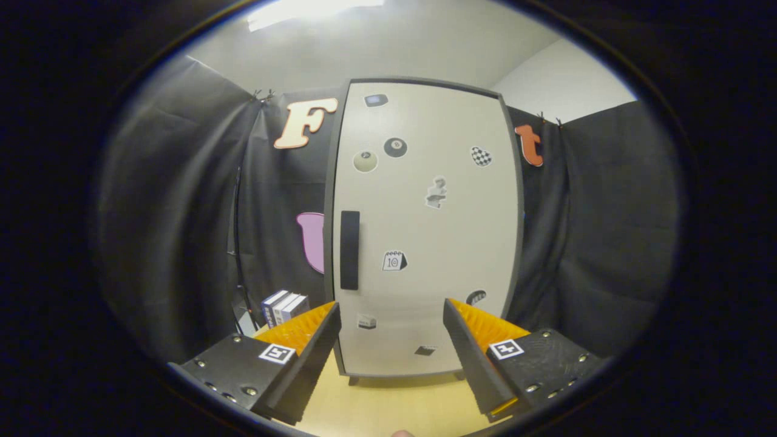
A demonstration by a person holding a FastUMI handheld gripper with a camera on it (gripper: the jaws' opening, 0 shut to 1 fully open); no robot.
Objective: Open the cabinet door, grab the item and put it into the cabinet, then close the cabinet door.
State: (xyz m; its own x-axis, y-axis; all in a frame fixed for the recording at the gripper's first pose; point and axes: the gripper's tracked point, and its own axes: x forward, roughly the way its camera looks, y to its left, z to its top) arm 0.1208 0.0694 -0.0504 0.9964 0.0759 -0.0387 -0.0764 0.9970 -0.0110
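A booth hung with black cloth closes in a pale wooden desk, lit from a ceiling lamp above. On the desk, straight beyond the tongs, stands a tall light-coloured cabinet in a dark frame. Its door is shut flush in that frame and dotted with small stickers. The dark vertical handle sits on the door's edge nearer the left finger, slightly higher than the fingertips, so the door presumably swings from the opposite side and a pull would have to start at that handle.

The tongs are spread wide with nothing between the fingers; bare door and desk show in the gap. They are held level and roughly centred on the cabinet, a stance that suits lining up on the door rather than gripping anything.

Beyond the left finger, beside the cabinet's foot, a few small boxes or books stand upright close together. They may be the item meant for the cabinet, though this cannot be settled, and what lies inside the cabinet is hidden by the door.

A closed door and empty tongs fit two stages alike: the door waiting to be pulled open with the item outside, or the door shut again over an item already stowed.
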